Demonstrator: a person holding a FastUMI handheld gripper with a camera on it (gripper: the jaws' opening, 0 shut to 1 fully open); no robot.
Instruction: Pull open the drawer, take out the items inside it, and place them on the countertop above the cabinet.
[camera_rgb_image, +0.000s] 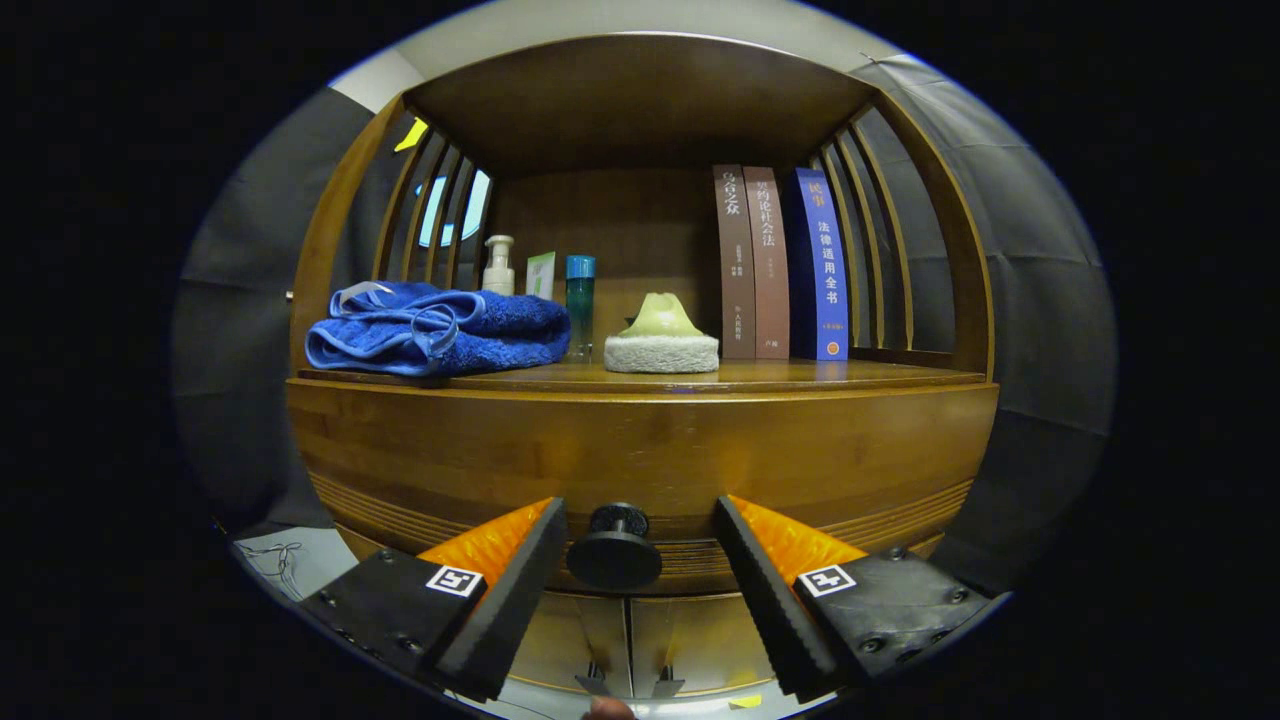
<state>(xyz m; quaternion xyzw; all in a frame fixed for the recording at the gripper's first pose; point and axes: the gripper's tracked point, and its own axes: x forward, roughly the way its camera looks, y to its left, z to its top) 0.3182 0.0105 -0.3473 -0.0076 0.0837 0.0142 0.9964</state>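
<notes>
My tongs (640, 590) were open, one finger on each side of the round black knob (614, 552) on the shut brown wooden drawer (640, 455). A folded blue towel (437, 328) already lay on the tabletop (800, 374). What was in the drawer stayed hidden.

A wooden countertop (850, 375) under a slatted hutch is seen holding a folded blue towel (437, 328) at left, a pump bottle (498, 266) and teal bottle (580, 305) behind, a sponge (661, 345) centrally, and three upright books (780, 262) at right.
</notes>
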